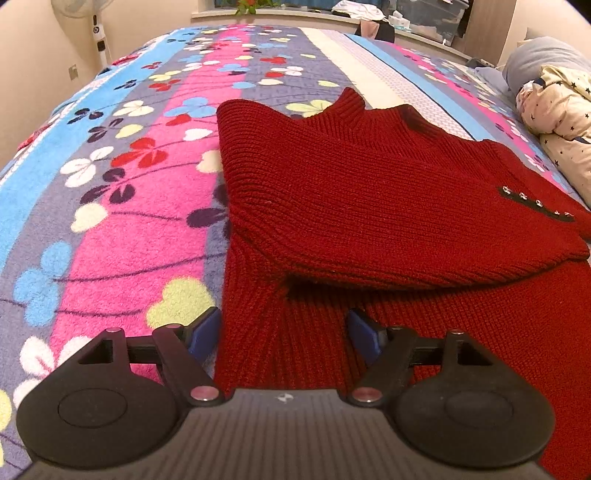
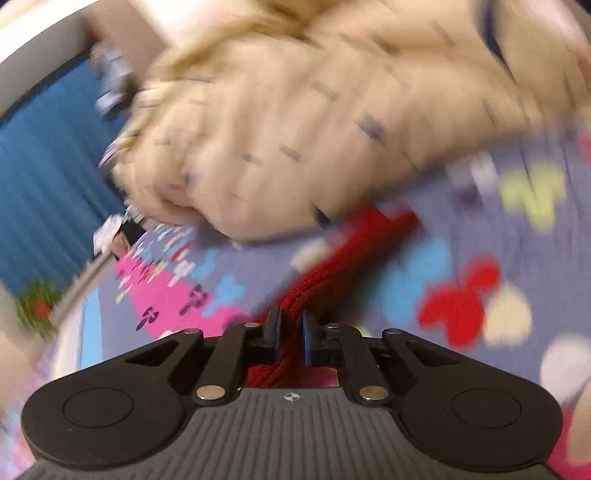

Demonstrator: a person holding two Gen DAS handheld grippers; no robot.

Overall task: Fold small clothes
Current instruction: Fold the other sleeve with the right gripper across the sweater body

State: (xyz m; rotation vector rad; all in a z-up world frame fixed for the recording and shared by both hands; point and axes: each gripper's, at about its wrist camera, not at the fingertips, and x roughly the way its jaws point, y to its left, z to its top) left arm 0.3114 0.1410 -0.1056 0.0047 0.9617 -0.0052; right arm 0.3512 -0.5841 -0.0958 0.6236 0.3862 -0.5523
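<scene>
A dark red knitted sweater point(image 1: 369, 192) lies on the flowered bedspread point(image 1: 122, 192), one sleeve folded across its body, with a small dark tab of studs at the right. My left gripper point(image 1: 284, 334) is open just above the sweater's near left edge, holding nothing. In the blurred right wrist view, my right gripper point(image 2: 291, 332) is shut on a strip of the red sweater point(image 2: 351, 243), which runs away from the fingers over the bedspread.
A cream star-print duvet point(image 1: 557, 110) and a grey pillow point(image 1: 535, 59) lie at the right; the duvet point(image 2: 314, 122) fills the top of the right wrist view. A fan point(image 1: 98, 33) stands at the far left. A windowsill with clutter point(image 1: 369, 14) lies beyond the bed.
</scene>
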